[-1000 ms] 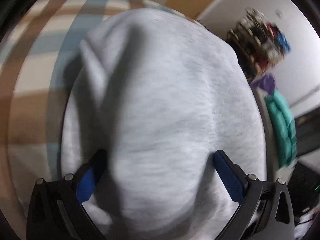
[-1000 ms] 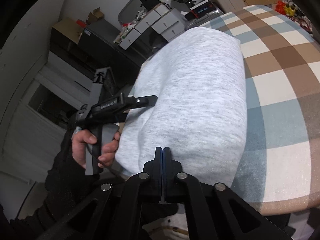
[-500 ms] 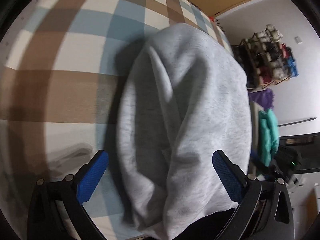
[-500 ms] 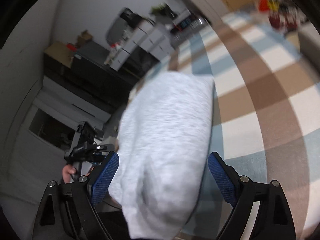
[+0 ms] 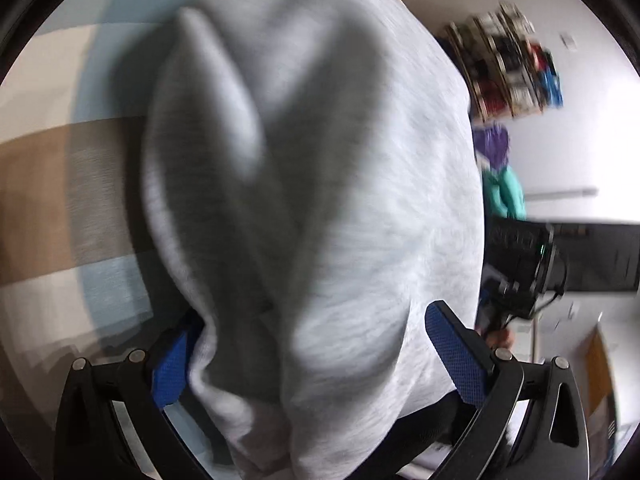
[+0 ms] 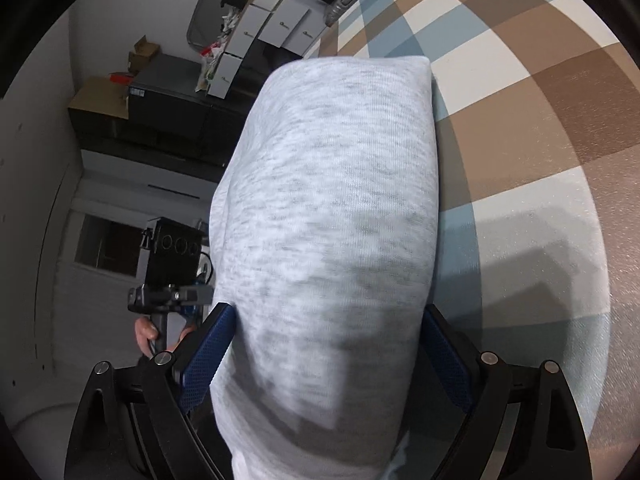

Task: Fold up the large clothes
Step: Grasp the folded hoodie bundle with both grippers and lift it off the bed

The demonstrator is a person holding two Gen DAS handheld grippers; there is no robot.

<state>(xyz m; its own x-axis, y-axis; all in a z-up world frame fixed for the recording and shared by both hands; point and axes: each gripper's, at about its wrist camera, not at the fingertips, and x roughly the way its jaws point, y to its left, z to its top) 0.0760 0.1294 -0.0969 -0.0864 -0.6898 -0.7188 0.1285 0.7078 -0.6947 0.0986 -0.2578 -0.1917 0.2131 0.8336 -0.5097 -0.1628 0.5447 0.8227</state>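
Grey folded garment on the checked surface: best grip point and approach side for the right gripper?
Take the grey garment at its near end, from the table edge where the right gripper sits. The bundle is long and narrow and already lies between the open pads, so closing across its width should likely catch every layer.

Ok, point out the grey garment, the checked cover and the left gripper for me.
Garment [image 6: 336, 200], right wrist view: middle of the folded top face.
Cover [image 6: 532, 120], right wrist view: a bare brown square.
Left gripper [image 5: 320, 364], left wrist view: midway between its blue pads.
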